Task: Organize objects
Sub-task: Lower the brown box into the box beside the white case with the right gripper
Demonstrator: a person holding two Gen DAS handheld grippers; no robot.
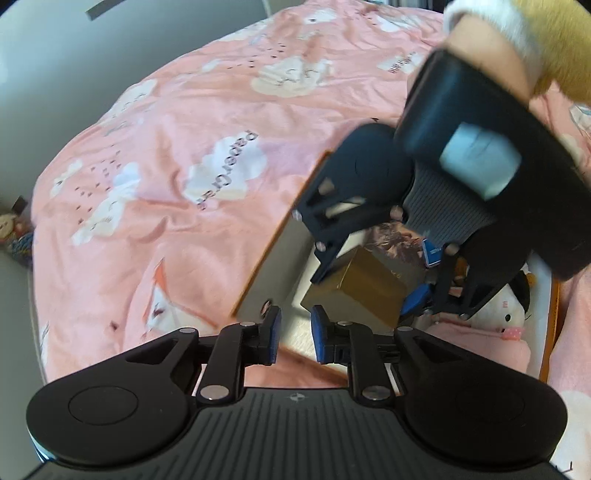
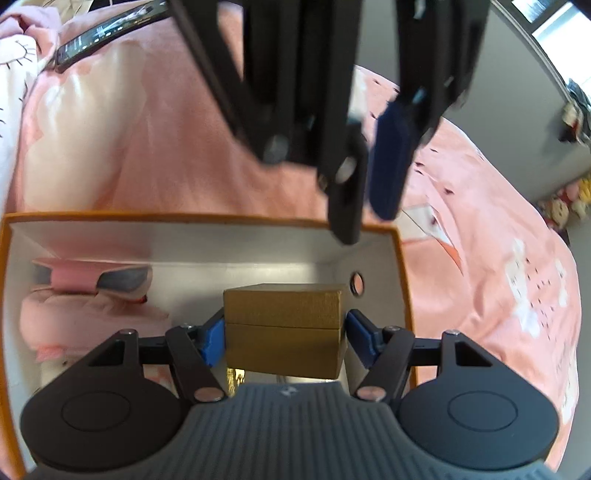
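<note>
A gold cardboard box (image 2: 284,325) sits between the blue pads of my right gripper (image 2: 284,339), which is shut on its two sides. It hangs over the white inside of an open storage box with an orange rim (image 2: 207,218) that rests on a pink bedcover. In the left wrist view the same gold box (image 1: 354,295) shows inside the right gripper (image 1: 365,290), tilted, above the storage box's white wall (image 1: 280,258). My left gripper (image 1: 295,334) is near the box's corner, its pads a narrow gap apart with nothing between them. It appears blurred as the left gripper (image 2: 367,199) above the far rim.
Pink soft items (image 2: 85,302) lie in the storage box's left part, with a white plush toy (image 1: 506,310) and patterned items (image 1: 395,240) beside them. A dark phone (image 2: 99,33) lies on the bedcover (image 1: 166,184) beyond the box. Small toys (image 2: 565,206) stand by the far wall.
</note>
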